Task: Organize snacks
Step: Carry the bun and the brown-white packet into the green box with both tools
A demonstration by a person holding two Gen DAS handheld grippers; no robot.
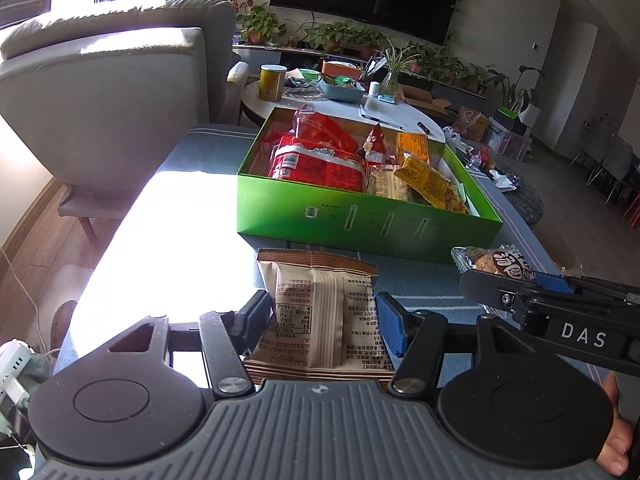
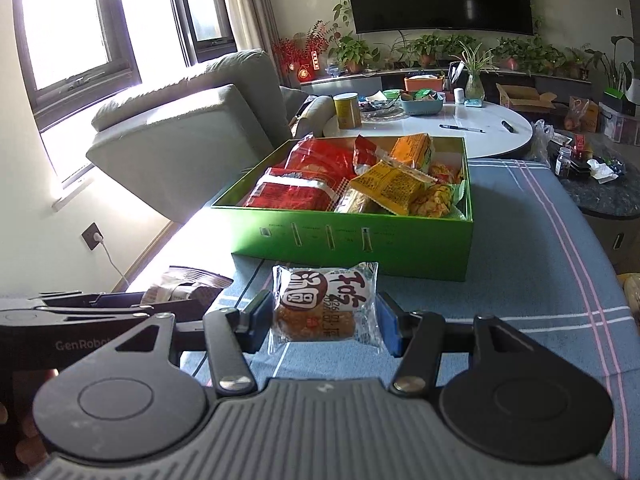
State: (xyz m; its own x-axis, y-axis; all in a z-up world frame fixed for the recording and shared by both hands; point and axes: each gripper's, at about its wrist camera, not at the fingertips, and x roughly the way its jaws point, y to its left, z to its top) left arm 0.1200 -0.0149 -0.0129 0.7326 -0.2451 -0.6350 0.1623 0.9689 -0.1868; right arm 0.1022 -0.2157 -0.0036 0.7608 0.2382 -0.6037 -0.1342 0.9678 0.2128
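Left wrist view showed the left gripper [image 1: 324, 316] grasping a beige snack packet [image 1: 316, 312]. The right gripper [image 2: 324, 320] clamped a clear cake packet [image 2: 324, 304]. Both remained outside the nearly full green box [image 2: 348, 240].

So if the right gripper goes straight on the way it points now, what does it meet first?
Probably the near wall of the green box. The right gripper, its jaws closed on a clear-wrapped pastry, aims slightly downward at that wall, with only blue tablecloth between. Depth is uncertain.

Both wrist views look forward and downward, side by side, sharing the nearby green box [image 1: 360, 216] [image 2: 352, 236].
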